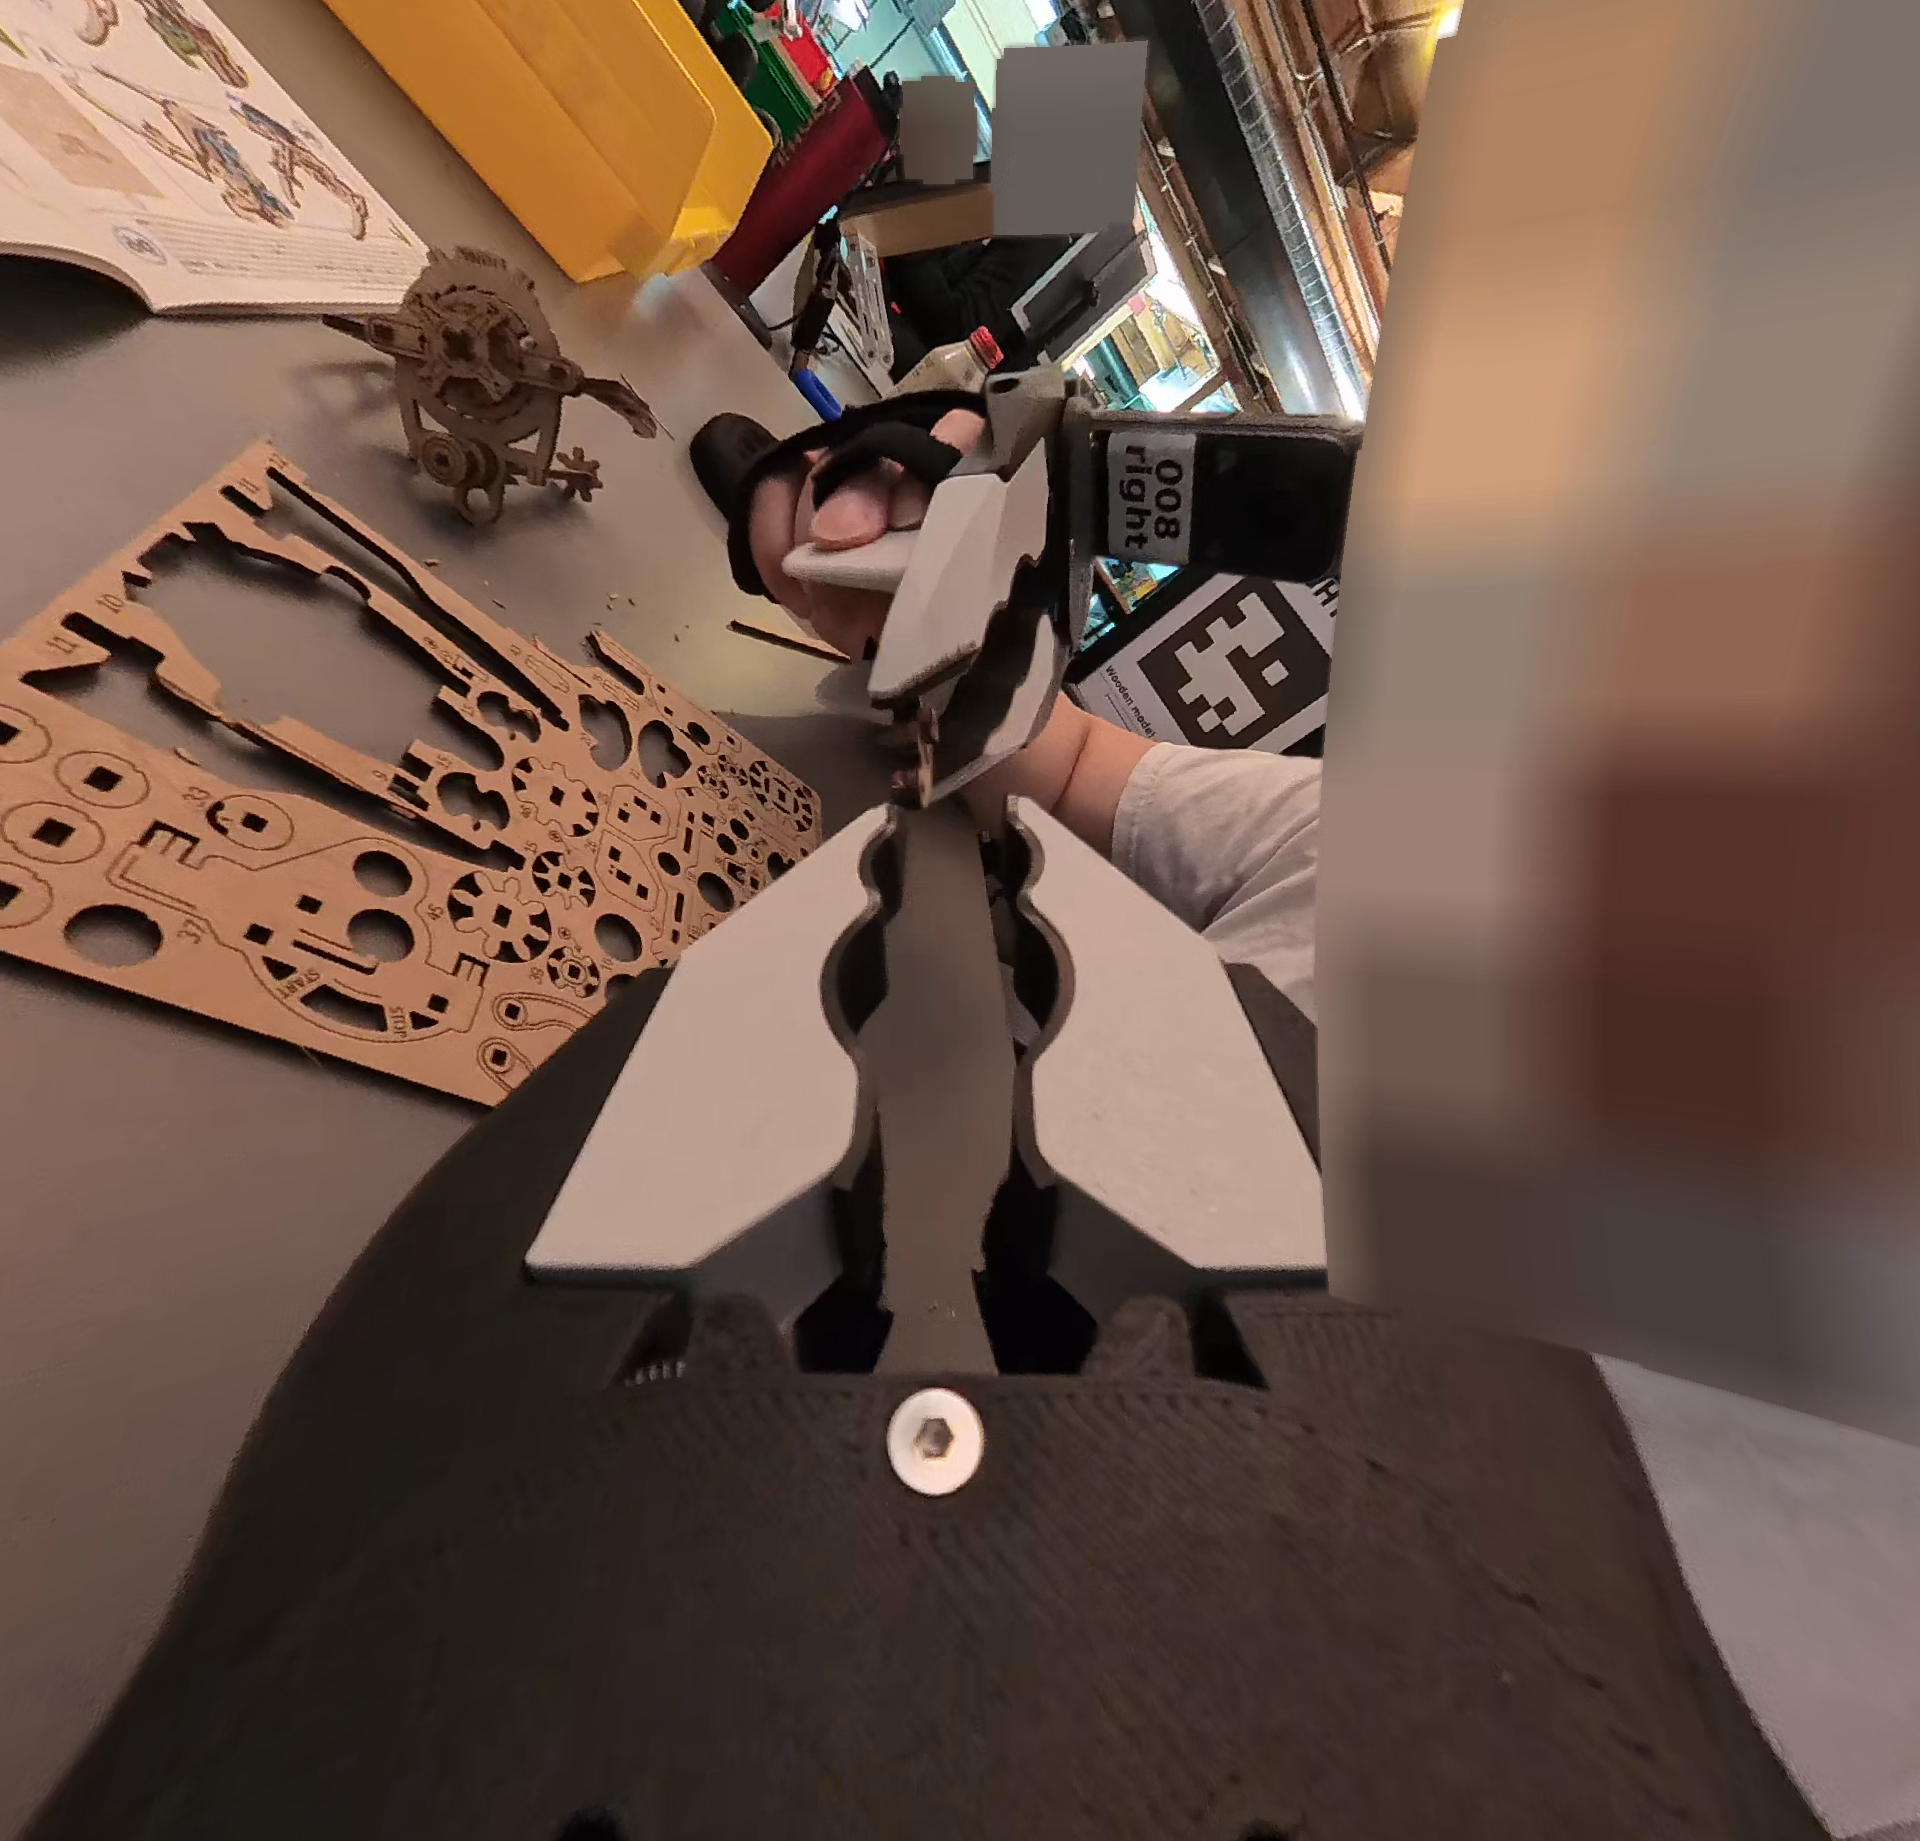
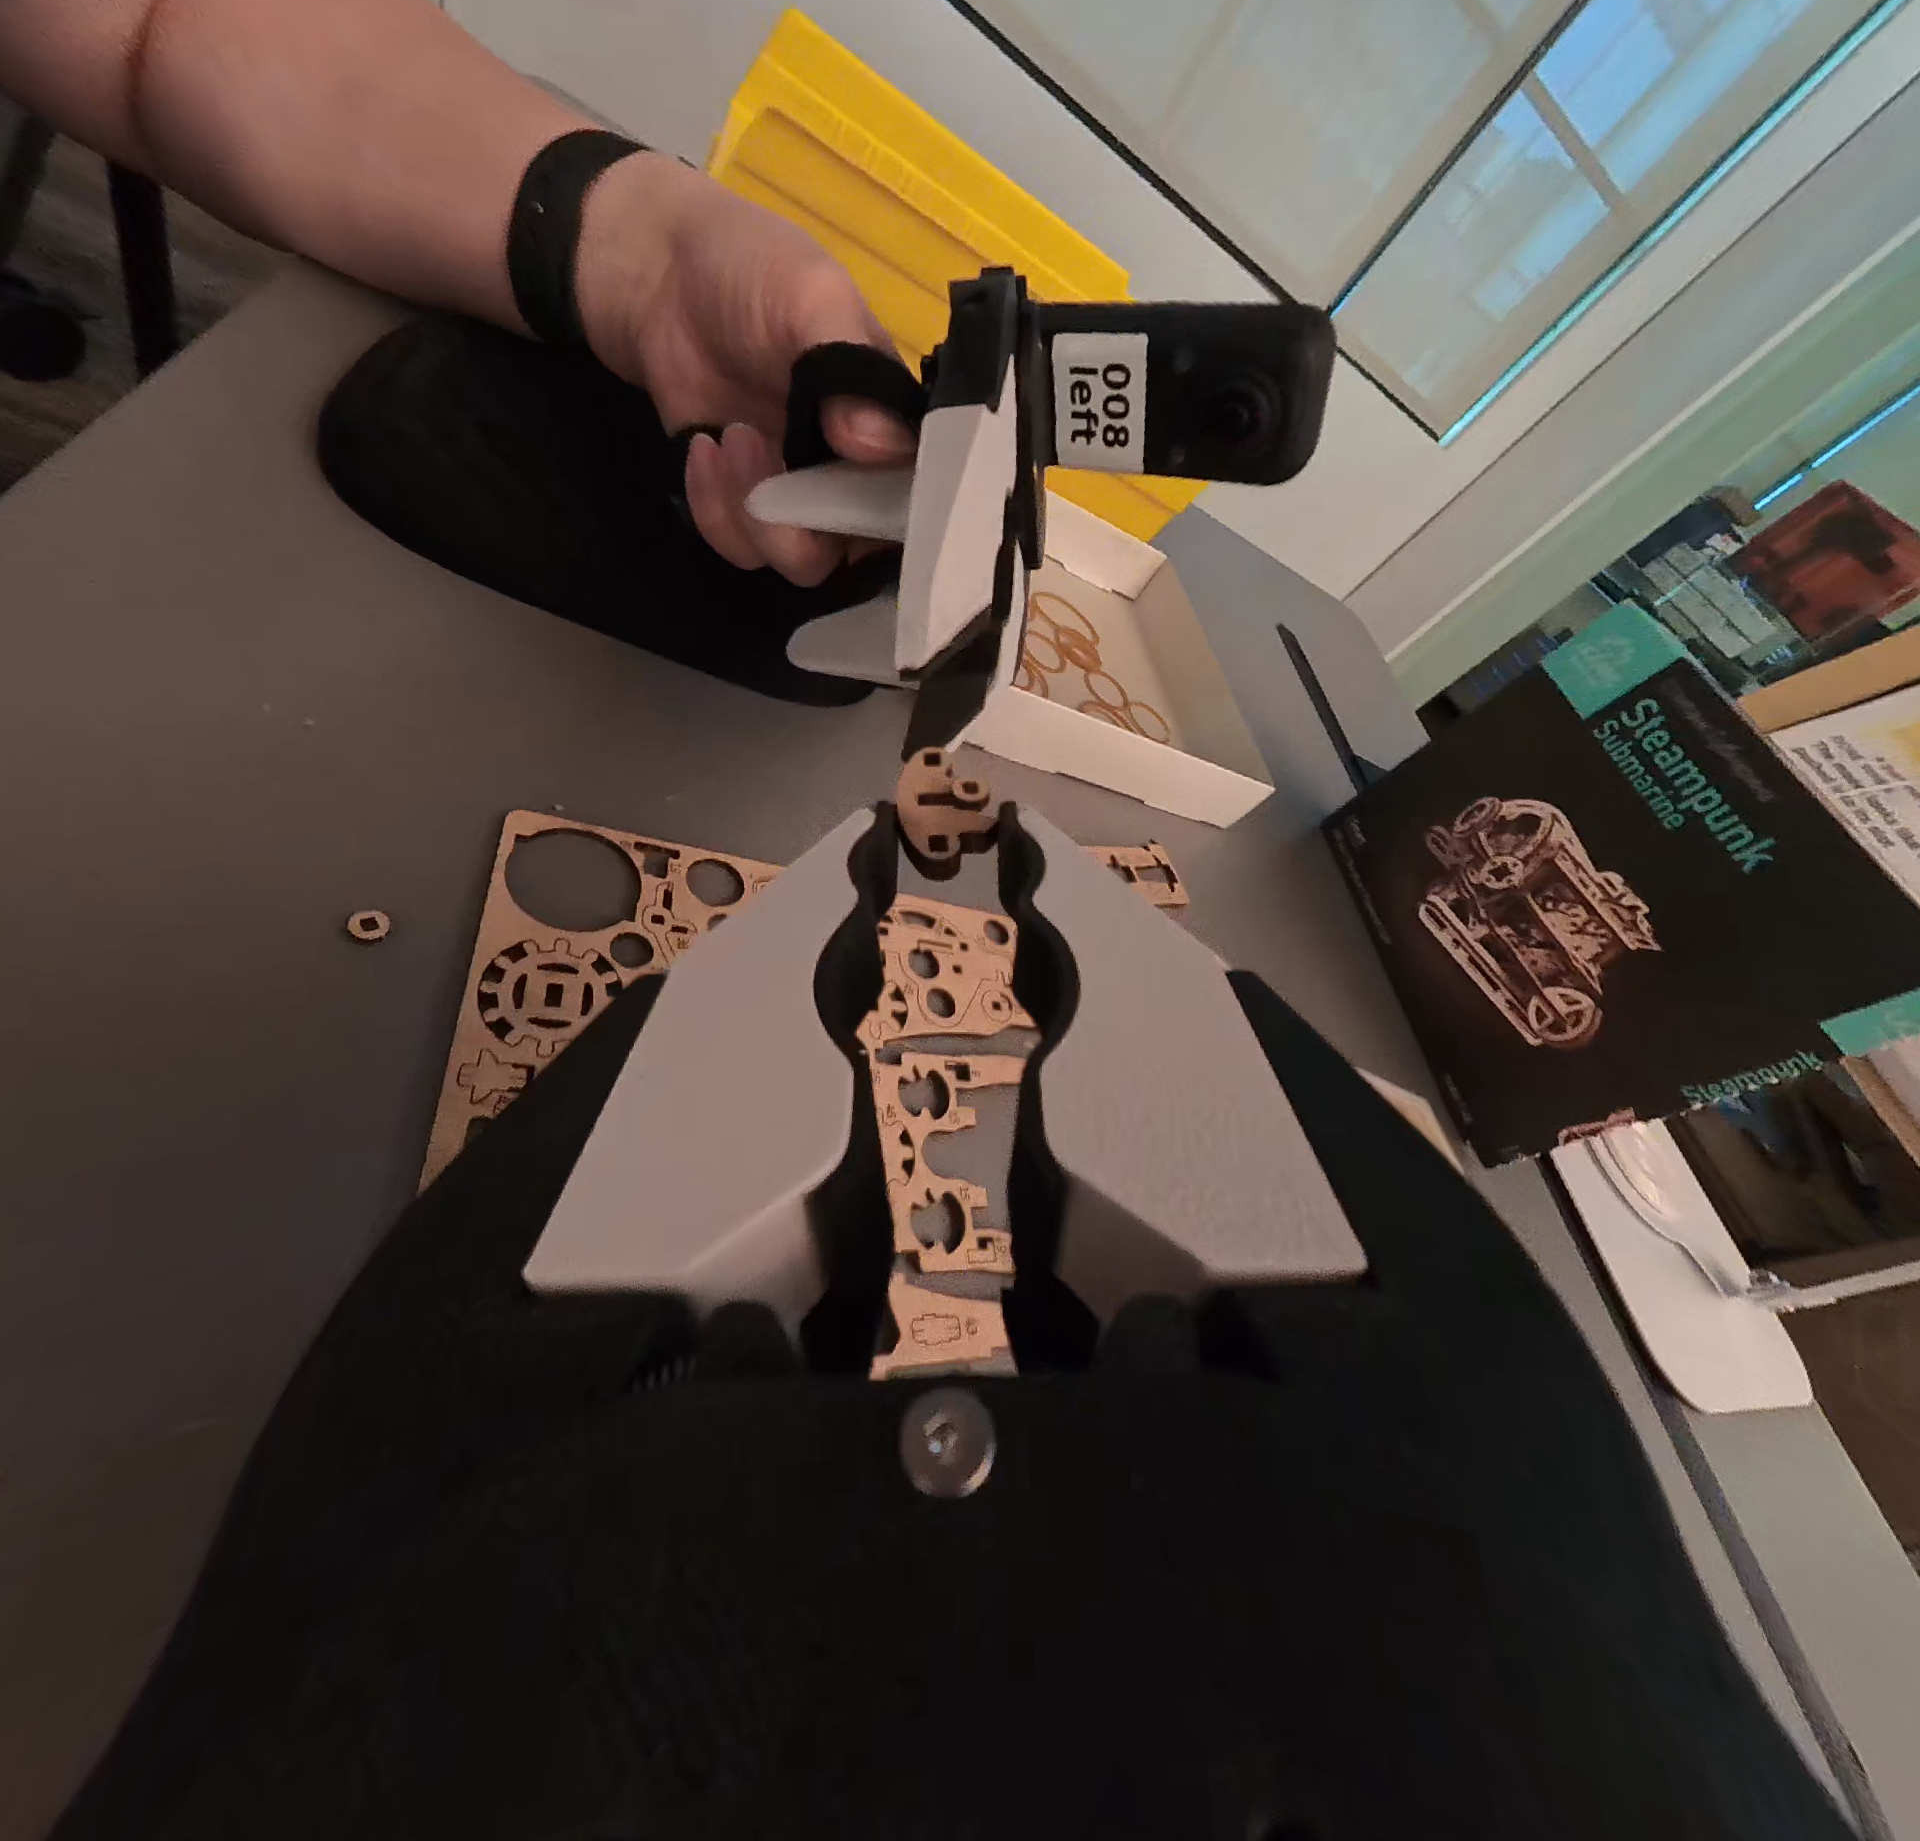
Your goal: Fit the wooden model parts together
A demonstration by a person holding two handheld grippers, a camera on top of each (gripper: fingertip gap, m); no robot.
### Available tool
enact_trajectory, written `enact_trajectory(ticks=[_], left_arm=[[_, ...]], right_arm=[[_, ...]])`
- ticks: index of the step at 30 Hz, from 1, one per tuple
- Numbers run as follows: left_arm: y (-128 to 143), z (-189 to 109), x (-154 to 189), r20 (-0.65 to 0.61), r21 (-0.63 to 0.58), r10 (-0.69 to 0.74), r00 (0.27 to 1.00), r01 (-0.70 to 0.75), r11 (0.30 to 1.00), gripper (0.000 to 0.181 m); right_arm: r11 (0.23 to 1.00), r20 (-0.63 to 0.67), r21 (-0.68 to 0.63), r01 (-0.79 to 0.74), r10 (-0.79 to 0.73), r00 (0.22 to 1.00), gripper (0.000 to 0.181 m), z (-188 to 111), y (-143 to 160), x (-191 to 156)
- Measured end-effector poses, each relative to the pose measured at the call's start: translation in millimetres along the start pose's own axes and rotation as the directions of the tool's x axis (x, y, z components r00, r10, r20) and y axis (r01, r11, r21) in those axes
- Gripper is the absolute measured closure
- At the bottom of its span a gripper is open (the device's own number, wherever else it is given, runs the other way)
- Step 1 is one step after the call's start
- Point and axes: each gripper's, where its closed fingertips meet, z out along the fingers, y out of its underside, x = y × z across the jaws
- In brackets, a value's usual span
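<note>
My right gripper (image 2: 943, 825) is shut on a small flat wooden piece (image 2: 938, 812) with a square hole, held above the table. The piece shows edge-on in the left wrist view (image 1: 912, 752), in the right gripper's tips (image 1: 920, 789). My left gripper (image 1: 956, 815) has its tips just under that piece, jaws a narrow gap apart, and I see nothing between them. In the right wrist view the left gripper (image 2: 935, 726) points down with its tip touching or just above the piece's top.
A punched wooden part sheet (image 1: 364, 804) lies on the grey table, and another sheet (image 2: 561, 970) lies under my right gripper. A part-built wooden model (image 1: 478, 389), an instruction booklet (image 1: 156, 129), yellow bins (image 1: 540, 77), a white box of rubber bands (image 2: 1091, 690) and a black kit box (image 2: 1621, 908) stand around.
</note>
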Motion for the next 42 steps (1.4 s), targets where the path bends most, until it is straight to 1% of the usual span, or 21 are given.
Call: enact_trajectory(ticks=[1, 6, 11, 18, 22, 26, 30, 33, 36, 42], left_arm=[[0, 1, -1, 0.009, 0.001, 0.007, 1.000, -0.007, 1.000, 0.165], [0, 1, -9, 0.088, 0.004, 0.064, 0.994, -0.064, 0.998, 0.169], [3, 3, -6, 0.062, -0.003, 0.060, 0.996, -0.060, 0.998, 0.176], [2, 2, -4, 0.033, 0.016, 0.024, 0.999, -0.024, 1.000, 0.176], [1, 2, -3, 0.025, 0.026, 0.017, 1.000, -0.017, 1.000, 0.174], [2, 3, -4, 0.041, 0.013, 0.036, 0.999, -0.036, 0.999, 0.169], [-1, 4, -3, 0.061, 0.031, 0.077, 0.995, -0.079, 0.996, 0.168], [-5, 2, -4, 0.075, 0.057, 0.097, 0.992, -0.101, 0.993, 0.168], [-5, 3, -4, 0.076, 0.055, 0.103, 0.992, -0.107, 0.993, 0.168], [-6, 3, -3, 0.073, 0.068, 0.118, 0.990, -0.123, 0.990, 0.176]], right_arm=[[1.000, -0.005, -0.009, -0.002, 0.002, 1.000, 0.164, 0, 2, 0], [1.000, -0.038, 0.010, -0.020, 0.020, 0.999, 0.164, 0, -5, 0], [1.000, -0.041, 0.009, -0.021, 0.021, 0.999, 0.164, 3, -3, -2], [1.000, -0.060, 0.007, -0.008, 0.009, 0.998, 0.164, 3, -4, -1], [1.000, -0.098, -0.003, 0.011, -0.011, 0.995, 0.164, 2, -4, 4], [0.999, -0.134, -0.019, 0.048, -0.050, 0.990, 0.164, 0, -3, 8], [0.996, -0.153, -0.032, 0.083, -0.087, 0.984, 0.164, 0, -5, 9], [0.994, -0.156, -0.038, 0.104, -0.109, 0.982, 0.164, 1, -6, 7], [0.990, -0.173, -0.056, 0.133, -0.141, 0.975, 0.163, 1, -6, 7], [0.988, -0.172, -0.050, 0.148, -0.155, 0.973, 0.163, 2, -8, 5]])
